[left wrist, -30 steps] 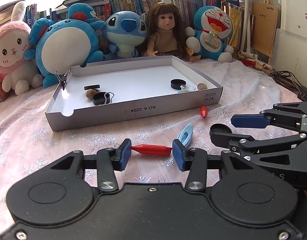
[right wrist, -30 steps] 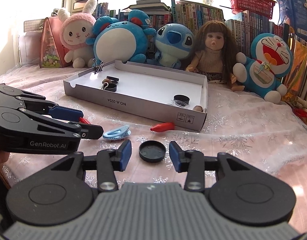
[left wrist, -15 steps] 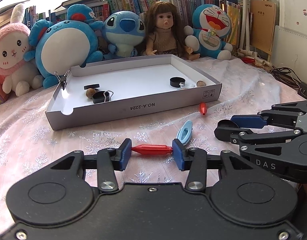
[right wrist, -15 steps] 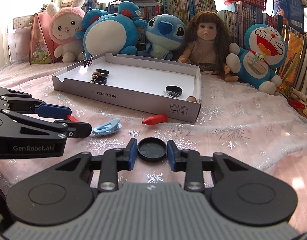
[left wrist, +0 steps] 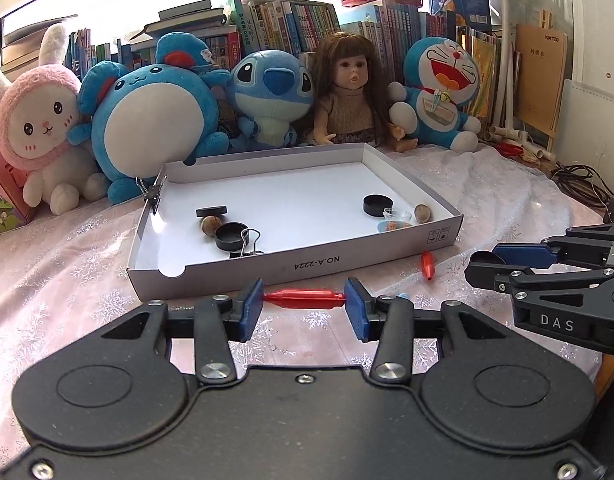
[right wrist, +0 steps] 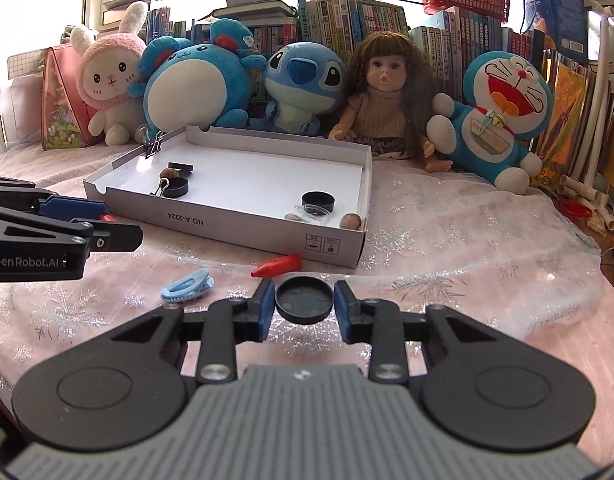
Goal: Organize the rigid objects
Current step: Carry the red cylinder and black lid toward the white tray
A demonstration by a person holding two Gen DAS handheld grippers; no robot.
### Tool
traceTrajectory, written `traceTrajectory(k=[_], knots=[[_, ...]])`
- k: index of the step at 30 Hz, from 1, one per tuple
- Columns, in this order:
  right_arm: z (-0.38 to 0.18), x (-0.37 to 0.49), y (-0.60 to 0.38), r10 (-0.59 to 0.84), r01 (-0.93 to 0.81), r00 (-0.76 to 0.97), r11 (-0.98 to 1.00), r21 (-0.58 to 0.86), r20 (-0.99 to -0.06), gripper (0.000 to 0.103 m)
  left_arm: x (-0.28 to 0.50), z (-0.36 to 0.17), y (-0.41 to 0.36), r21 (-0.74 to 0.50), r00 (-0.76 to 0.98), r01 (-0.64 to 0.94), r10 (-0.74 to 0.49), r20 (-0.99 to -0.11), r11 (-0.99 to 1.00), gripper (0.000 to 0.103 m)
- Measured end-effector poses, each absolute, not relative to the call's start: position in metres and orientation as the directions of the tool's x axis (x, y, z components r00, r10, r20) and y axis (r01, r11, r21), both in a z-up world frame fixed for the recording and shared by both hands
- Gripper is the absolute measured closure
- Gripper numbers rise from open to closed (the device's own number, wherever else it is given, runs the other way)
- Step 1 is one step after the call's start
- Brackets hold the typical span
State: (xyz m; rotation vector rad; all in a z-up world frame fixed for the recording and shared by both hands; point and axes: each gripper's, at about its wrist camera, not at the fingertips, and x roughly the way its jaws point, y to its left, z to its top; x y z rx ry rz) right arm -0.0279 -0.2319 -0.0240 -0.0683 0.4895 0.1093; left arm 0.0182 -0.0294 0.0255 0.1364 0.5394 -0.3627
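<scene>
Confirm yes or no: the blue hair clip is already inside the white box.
No: the blue hair clip lies on the snowflake cloth, outside the near wall of the white box.

Strong daylight pours in from the window (right wrist: 35, 12) high up behind the row of books (right wrist: 347, 20), and it is so bright there that the glass looks pure white. The white floor of the cardboard tray (left wrist: 411, 240), out past the fingertips, shines with glare near its far left corner, and small soft shadows sit under the things in it. Both pictures are sharp in the middle, but the round lens bends the shelves and walls at the edges, the corners go dark, and the black gripper body close to each camera looks a bit soft.
</scene>
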Motion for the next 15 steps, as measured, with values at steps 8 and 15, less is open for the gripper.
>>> traceTrajectory(k=[8,15], knots=[[-0.001,0.006,-0.239,0.076,-0.086,0.879,0.996,0.001,-0.471,0.066,0.059,0.047,-0.016,-0.009,0.807,0.317,-0.275,-0.523,0.948,0.060],[0.008,0.038,-0.244,0.083,-0.061,0.867,0.996,0.061,-0.491,0.066,0.095,0.051,-0.009,-0.072,0.794,0.266,-0.261,-0.550,0.961,0.060]])
